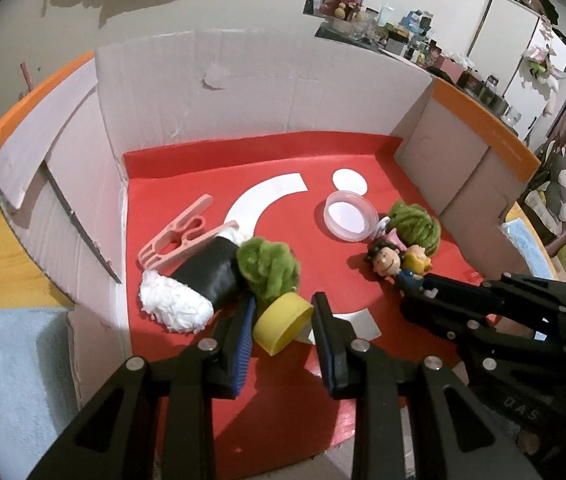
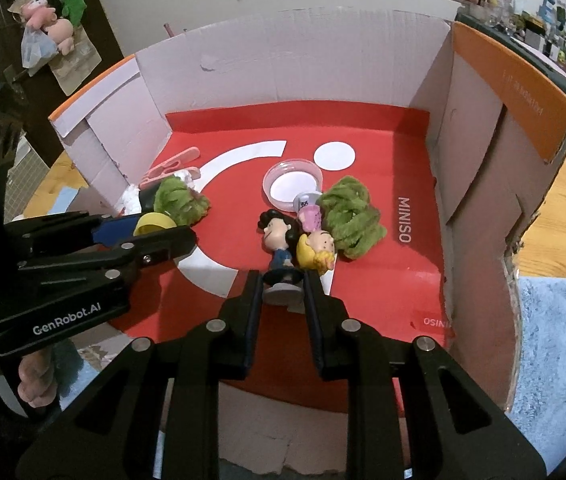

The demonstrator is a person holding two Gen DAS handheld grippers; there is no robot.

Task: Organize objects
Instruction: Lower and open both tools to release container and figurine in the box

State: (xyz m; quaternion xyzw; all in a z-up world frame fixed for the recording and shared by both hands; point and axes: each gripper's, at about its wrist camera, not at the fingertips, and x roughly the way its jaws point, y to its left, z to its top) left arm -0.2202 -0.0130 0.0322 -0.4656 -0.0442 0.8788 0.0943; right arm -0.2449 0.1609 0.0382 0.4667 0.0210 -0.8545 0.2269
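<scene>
An open cardboard box [image 1: 243, 92] with a red floor holds the objects. My left gripper [image 1: 283, 304] is open around a yellow cap [image 1: 281, 326], which lies on its side between the fingers; the cap also shows in the right wrist view [image 2: 153, 224]. A green fuzzy ball [image 1: 269, 266] and a black-and-white plush roll [image 1: 191, 288] lie just beyond it. My right gripper [image 2: 283, 280] has its jaws close on either side of the base of a dark-haired figurine [image 2: 279, 248]. A blond figurine [image 2: 317, 250] lies beside it.
A pink clothespin [image 1: 181, 236] lies at the left. A clear round lid [image 1: 349, 216] and a second green fuzzy ball [image 2: 351, 216] sit to the right. Box walls [image 2: 479, 152] rise on three sides. Blue cloths [image 1: 19, 372] lie on the wooden table outside.
</scene>
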